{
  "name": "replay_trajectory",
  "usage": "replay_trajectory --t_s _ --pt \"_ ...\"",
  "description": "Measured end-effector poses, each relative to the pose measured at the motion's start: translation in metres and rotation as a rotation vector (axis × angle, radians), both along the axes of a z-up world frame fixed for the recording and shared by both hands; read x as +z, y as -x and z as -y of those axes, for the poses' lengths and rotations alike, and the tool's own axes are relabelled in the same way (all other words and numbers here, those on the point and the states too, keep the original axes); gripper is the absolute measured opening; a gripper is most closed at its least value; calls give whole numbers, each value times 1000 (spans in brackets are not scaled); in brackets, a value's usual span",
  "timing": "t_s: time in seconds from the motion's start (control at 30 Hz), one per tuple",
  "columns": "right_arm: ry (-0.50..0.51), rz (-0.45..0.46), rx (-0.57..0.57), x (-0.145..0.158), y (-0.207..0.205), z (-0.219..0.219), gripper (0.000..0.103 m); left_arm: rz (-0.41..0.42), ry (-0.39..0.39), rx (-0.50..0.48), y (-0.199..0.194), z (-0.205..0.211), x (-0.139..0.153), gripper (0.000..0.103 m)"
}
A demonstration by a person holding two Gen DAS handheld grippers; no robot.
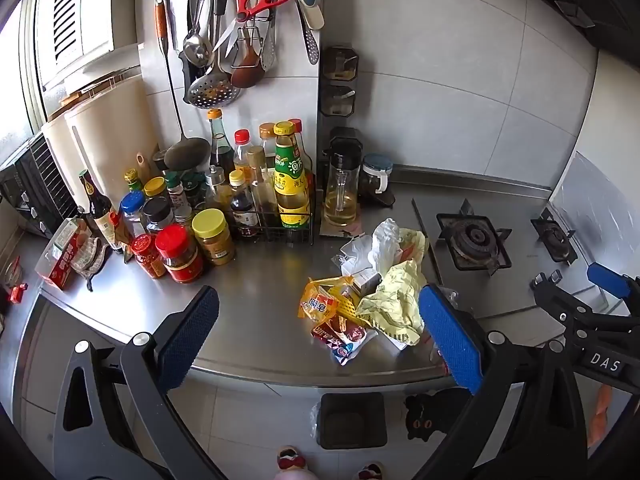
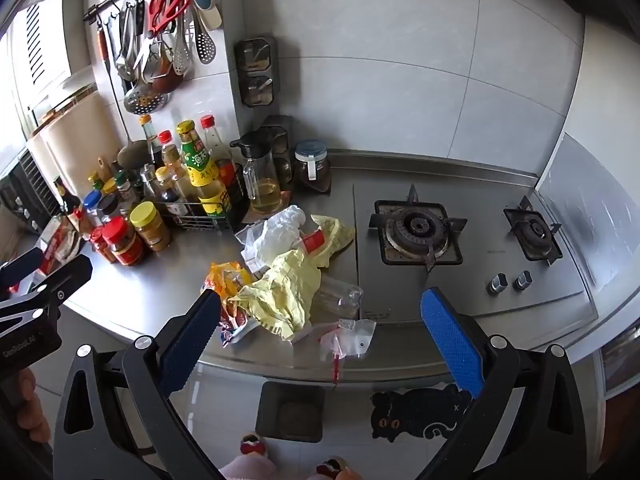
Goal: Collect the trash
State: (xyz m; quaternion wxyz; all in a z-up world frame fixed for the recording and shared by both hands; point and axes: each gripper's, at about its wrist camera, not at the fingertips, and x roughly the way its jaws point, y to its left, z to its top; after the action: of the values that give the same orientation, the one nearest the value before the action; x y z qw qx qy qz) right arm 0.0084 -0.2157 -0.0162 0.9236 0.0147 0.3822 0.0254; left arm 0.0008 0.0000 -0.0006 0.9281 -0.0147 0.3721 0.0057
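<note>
A pile of trash lies on the steel counter (image 1: pixel 256 280): crumpled yellow paper (image 1: pixel 394 300) (image 2: pixel 286 292), white plastic (image 1: pixel 384 240) (image 2: pixel 280 230), an orange snack wrapper (image 1: pixel 322 304) (image 2: pixel 224 276), a red wrapper (image 1: pixel 342 336), a clear plastic bottle (image 2: pixel 340 294) and a small clear bag (image 2: pixel 352 338). A black bin (image 1: pixel 352 420) (image 2: pixel 290 412) stands on the floor below the counter edge. My left gripper (image 1: pixel 318 338) is open and empty, above the counter edge before the pile. My right gripper (image 2: pixel 320 340) is open and empty, close over the pile's near side.
Sauce bottles and jars (image 1: pixel 208 208) (image 2: pixel 132 216) crowd the counter's left. An oil jug (image 1: pixel 342 192) stands behind the pile. A gas hob (image 1: pixel 474 244) (image 2: pixel 416 232) is on the right. Utensils (image 1: pixel 236 40) hang on the wall. A cat-shaped mat (image 2: pixel 420 412) lies on the floor.
</note>
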Motion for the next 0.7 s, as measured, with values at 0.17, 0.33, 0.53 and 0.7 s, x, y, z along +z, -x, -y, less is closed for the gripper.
replay_trajectory --t_s 0.17,0.33,0.53,0.7 --pt "4 -10 -1 0 0 0 100 -2 0 4 -4 -2 -1 95" --pt "6 -8 1 0 1 -1 100 9 -7 1 0 0 0 95" --pt "7 -11 2 0 -1 -1 100 7 -7 1 -4 -1 -4 95" --pt "8 -9 1 0 -1 -1 100 10 -8 0 2 -1 2 95"
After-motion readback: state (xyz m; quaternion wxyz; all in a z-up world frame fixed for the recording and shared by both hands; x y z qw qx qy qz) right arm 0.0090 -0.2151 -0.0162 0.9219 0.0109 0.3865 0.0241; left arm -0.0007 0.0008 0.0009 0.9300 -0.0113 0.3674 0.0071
